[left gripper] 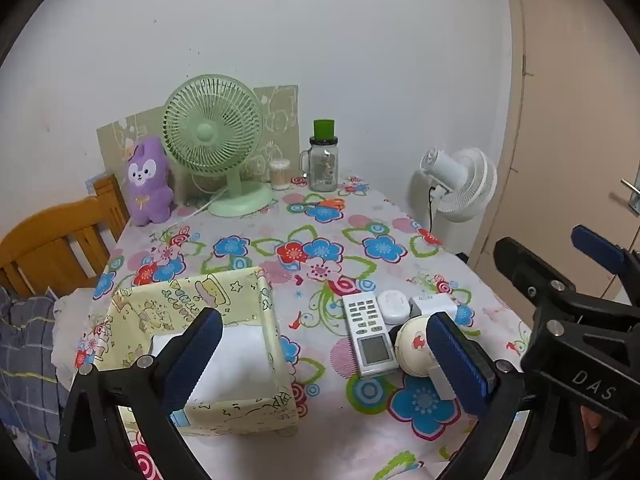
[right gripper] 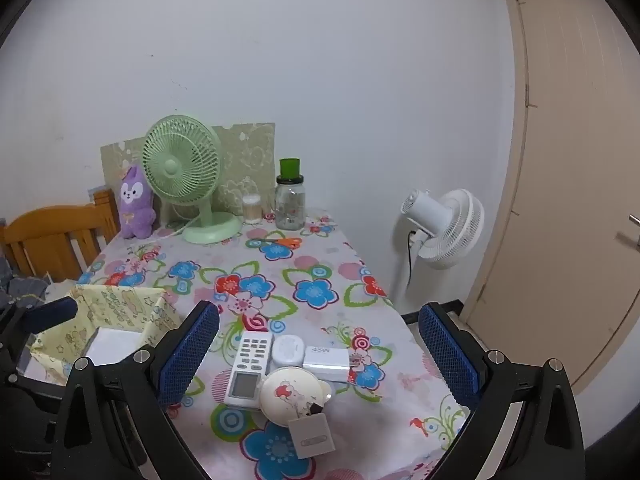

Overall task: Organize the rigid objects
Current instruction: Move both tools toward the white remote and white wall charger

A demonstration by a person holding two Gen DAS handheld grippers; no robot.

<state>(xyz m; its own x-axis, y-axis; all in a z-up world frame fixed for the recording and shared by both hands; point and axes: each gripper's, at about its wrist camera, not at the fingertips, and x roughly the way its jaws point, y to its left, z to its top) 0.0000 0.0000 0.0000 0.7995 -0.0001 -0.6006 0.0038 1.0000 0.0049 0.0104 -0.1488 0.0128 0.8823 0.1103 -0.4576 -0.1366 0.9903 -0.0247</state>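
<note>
Both grippers are held wide apart and empty above the near edge of the table. The right gripper [right gripper: 318, 348] is aimed down at a small cluster of hard objects, which is framed between its blue pads [right gripper: 188, 354] without being touched. The left gripper [left gripper: 324, 354] is spread just as wide, with the fabric box [left gripper: 256, 344] under its left finger and the cluster beside its right one.

The step in hand is judged to be the first pick from the cluster, with the box as the likely destination. Since the pieces are crowded and touching, an outer or topmost item should be taken first, so that its neighbours are not dragged along. The pads should be brought down on either side of a single piece, across its narrow width, and closed only once nothing else lies between them. The box is soft-sided, so each piece is better lowered into it than dropped against a wall.

The cluster is made up of a white remote control [right gripper: 248, 368] with a grey screen, a rounded white case [right gripper: 289, 352], a white charger block [right gripper: 326, 362], a round cream item with a red print [right gripper: 290, 396] and a small grey square piece [right gripper: 311, 437] nearest the camera. All lie on the flowered tablecloth [right gripper: 280, 280], just right of the yellow patterned box, whose pale floor is seen to hold nothing yet.
</note>
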